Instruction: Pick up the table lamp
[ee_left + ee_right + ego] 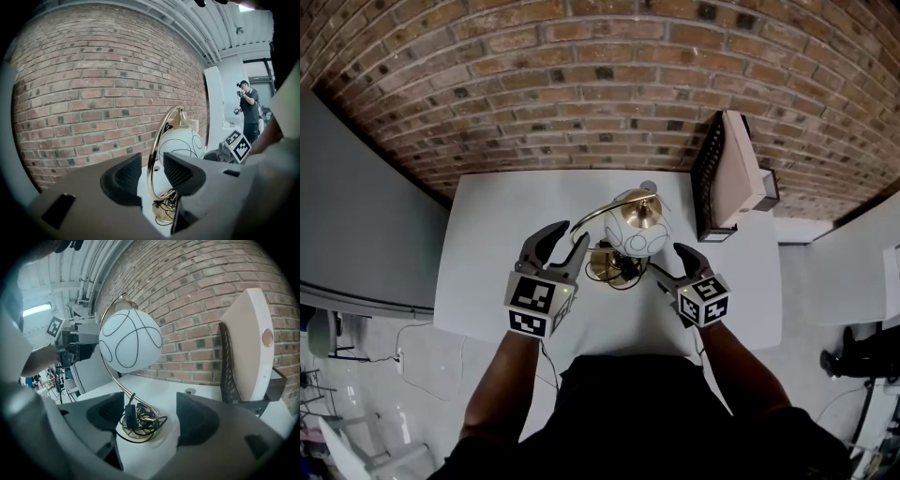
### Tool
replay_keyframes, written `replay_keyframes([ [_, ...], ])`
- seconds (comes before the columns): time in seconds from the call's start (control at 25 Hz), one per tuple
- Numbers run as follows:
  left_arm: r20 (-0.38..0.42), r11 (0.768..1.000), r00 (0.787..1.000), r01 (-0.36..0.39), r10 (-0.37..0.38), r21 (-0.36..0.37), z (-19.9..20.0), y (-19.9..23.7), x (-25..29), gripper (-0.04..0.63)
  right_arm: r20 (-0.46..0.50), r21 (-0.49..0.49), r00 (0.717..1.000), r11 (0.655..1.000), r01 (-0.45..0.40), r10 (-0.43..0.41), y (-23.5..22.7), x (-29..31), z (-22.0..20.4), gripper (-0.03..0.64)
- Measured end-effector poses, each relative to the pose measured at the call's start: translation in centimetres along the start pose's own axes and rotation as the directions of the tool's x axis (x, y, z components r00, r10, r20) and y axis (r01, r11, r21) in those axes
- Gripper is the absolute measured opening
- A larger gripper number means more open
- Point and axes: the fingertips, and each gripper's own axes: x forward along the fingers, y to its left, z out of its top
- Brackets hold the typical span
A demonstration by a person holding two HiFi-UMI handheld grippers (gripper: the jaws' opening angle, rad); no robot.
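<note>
**Left gripper** (570, 240) (152, 174): grey, two-jaw, released. Jaws stand a little apart with the thin brass arc (151, 154) (598, 215) of the lamp upright between them; a sliver of gap shows on each side of the arc.

**Right gripper** (675, 270) (150, 417): grey, two-jaw, released, nothing clasped. Jaws stand wide apart, aimed at the round brass base (140, 431) (607, 266), which lies just beyond them with a tangled black cord (135, 419) heaped on it.

**Table lamp**: white globe shade with black looping lines (643, 236) (182, 143) (130, 339), hung from the arc above the base. It stands near the middle of the white table (487, 244), between the two grippers.

**Far right of the table**: black mesh stand (710, 178) (228, 380) holding an upright beige flat panel (741, 164) (253, 343).

**Far side**: red brick wall (534, 84).
</note>
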Motion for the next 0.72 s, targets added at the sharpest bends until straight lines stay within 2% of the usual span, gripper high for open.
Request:
replay_keyframes([
  [0.32, -0.002, 1.0, 1.0, -0.021, 0.021, 0.013, 0.2, 0.2, 0.3, 0.076, -0.052, -0.048, 0.999, 0.999, 0.012, -0.015, -1.1, 3.0, -1.9, 0.299],
  [0.72, 0.008, 1.0, 1.0, -0.014, 0.014, 0.0, 0.3, 0.2, 0.5, 0.06, -0.159, -0.124, 0.987, 0.992, 0.004, -0.024, -1.7, 7.0, -5.5, 0.252],
])
